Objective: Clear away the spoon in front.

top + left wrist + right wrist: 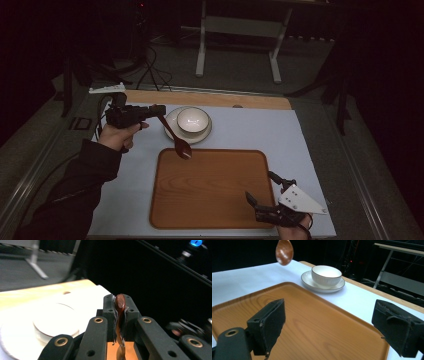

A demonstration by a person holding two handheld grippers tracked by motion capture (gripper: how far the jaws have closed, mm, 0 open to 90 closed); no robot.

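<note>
Spoon (120,315) handle between left tool (119,312) pads

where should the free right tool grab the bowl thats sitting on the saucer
Probably by the bowl's rim, coming down from above with one jaw inside and one outside. It stands upright and open-topped on the saucer, and its rounded wall looks too wide to span. The right tool is open over the tray.

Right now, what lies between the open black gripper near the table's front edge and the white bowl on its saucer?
The wooden tray: from the right gripper, its bare surface stretches toward the white bowl, then a strip of white table cover, in the right gripper view.
</note>
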